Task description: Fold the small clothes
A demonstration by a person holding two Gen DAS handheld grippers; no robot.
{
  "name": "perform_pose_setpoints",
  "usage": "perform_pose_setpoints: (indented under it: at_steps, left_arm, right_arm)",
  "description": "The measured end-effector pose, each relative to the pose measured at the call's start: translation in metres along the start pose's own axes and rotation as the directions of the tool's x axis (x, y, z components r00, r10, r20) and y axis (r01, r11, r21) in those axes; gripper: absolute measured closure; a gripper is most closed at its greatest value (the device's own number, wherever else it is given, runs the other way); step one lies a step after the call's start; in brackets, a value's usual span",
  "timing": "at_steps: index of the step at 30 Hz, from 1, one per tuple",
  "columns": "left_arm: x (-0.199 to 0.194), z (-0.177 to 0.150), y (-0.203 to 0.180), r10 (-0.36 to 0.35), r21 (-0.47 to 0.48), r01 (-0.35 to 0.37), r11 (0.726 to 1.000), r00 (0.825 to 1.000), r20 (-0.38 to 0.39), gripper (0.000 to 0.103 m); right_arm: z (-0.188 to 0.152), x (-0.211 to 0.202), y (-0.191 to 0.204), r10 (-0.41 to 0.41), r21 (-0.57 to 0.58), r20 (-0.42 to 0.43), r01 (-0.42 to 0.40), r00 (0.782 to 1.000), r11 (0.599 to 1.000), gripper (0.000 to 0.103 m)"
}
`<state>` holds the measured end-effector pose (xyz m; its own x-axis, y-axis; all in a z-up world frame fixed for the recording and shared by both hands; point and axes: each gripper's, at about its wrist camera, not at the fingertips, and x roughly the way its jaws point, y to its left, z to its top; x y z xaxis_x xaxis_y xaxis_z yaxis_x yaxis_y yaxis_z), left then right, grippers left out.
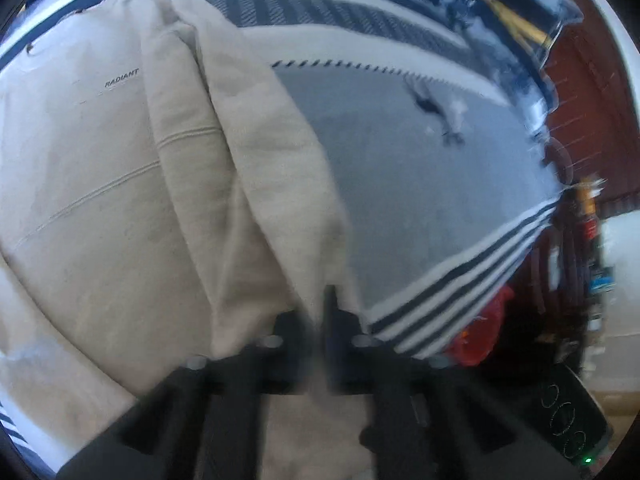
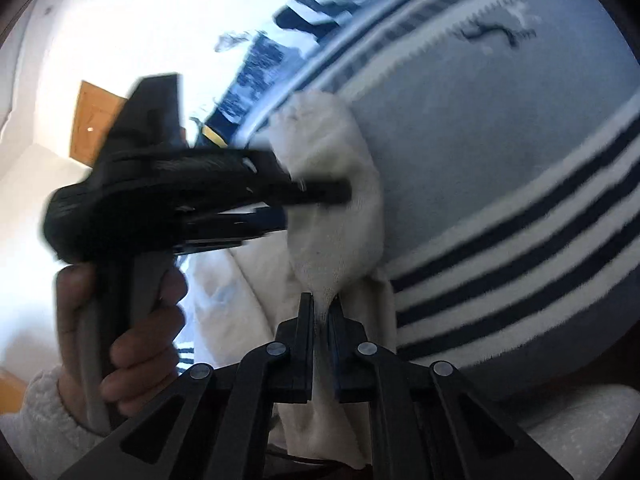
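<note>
A cream sweatshirt [image 1: 100, 168] printed "RADIANT" lies on a grey blanket with navy and white stripes [image 1: 420, 200]. Its right side is lifted in a long fold [image 1: 272, 168] that runs down into my left gripper [image 1: 320, 312], which is shut on the cloth. In the right wrist view my right gripper [image 2: 322, 312] is shut on another part of the same cream cloth [image 2: 340, 216], held above the blanket [image 2: 500, 140]. The left gripper [image 2: 340, 192] shows there from the side, its fingers closed on the cloth a little further along.
A navy and white patterned cushion [image 1: 500, 4] lies at the blanket's far edge. A red-brown wall [image 1: 592, 128], a red object [image 1: 484, 332] and dark clutter stand past the right edge. A wooden door [image 2: 96, 120] and a white wall show on the left in the right wrist view.
</note>
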<state>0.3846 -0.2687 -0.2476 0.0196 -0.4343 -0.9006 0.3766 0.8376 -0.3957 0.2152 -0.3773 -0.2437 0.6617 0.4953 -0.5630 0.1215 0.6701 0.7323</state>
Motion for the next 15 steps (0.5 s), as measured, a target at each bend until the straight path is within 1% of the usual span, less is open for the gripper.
perform_pose_setpoints:
  at_steps: [2,3,5,6,7,9,10,11,12,14,15]
  left_arm:
    - [-0.034,-0.001,0.001,-0.068,0.006,0.067,0.998,0.994,0.089,0.099]
    - [-0.057,0.000,0.003,-0.113,0.005,0.113,0.994,0.984,0.136,0.099]
    - [-0.091,0.004,0.014,-0.176,-0.021,0.183,0.983,0.967,0.183,0.099]
    - [-0.109,0.008,0.024,-0.207,-0.038,0.219,0.975,0.958,0.201,0.099]
    - [-0.127,0.012,0.036,-0.230,-0.054,0.247,0.968,0.949,0.216,0.099]
    - [-0.146,0.017,0.055,-0.253,-0.052,0.270,0.962,0.943,0.217,0.099]
    - [-0.157,0.017,0.069,-0.223,-0.047,0.239,0.970,0.949,0.224,0.099]
    - [-0.162,0.015,0.078,-0.194,-0.056,0.213,0.975,0.953,0.234,0.099]
    - [-0.167,0.010,0.099,-0.165,-0.079,0.188,0.979,0.958,0.235,0.099]
    - [-0.167,0.001,0.133,-0.138,-0.122,0.169,0.978,0.964,0.227,0.098]
    - [-0.163,-0.007,0.155,-0.091,-0.160,0.128,0.979,0.971,0.220,0.098]
  right_arm:
    - [0.003,-0.020,0.012,0.032,-0.055,0.069,-0.028,0.997,0.998,0.096]
    - [0.006,-0.027,0.018,0.054,-0.067,0.090,-0.048,0.994,0.997,0.096]
    - [0.015,-0.041,0.041,0.090,-0.104,0.123,-0.077,0.988,0.992,0.096]
    - [0.019,-0.045,0.054,0.121,-0.128,0.132,-0.104,0.984,0.986,0.096]
    - [0.026,-0.047,0.071,0.169,-0.147,0.127,-0.150,0.977,0.978,0.096]
    - [0.036,-0.038,0.102,0.222,-0.166,0.081,-0.207,0.972,0.964,0.096]
    - [0.039,-0.030,0.118,0.234,-0.182,0.051,-0.222,0.971,0.958,0.094]
    - [0.038,-0.018,0.135,0.236,-0.198,0.018,-0.228,0.972,0.953,0.093]
    - [0.035,-0.002,0.147,0.237,-0.206,-0.022,-0.236,0.971,0.950,0.093]
    - [0.020,0.032,0.160,0.248,-0.197,-0.111,-0.266,0.962,0.944,0.092]
    - [0.008,0.052,0.163,0.247,-0.193,-0.165,-0.277,0.955,0.941,0.075]
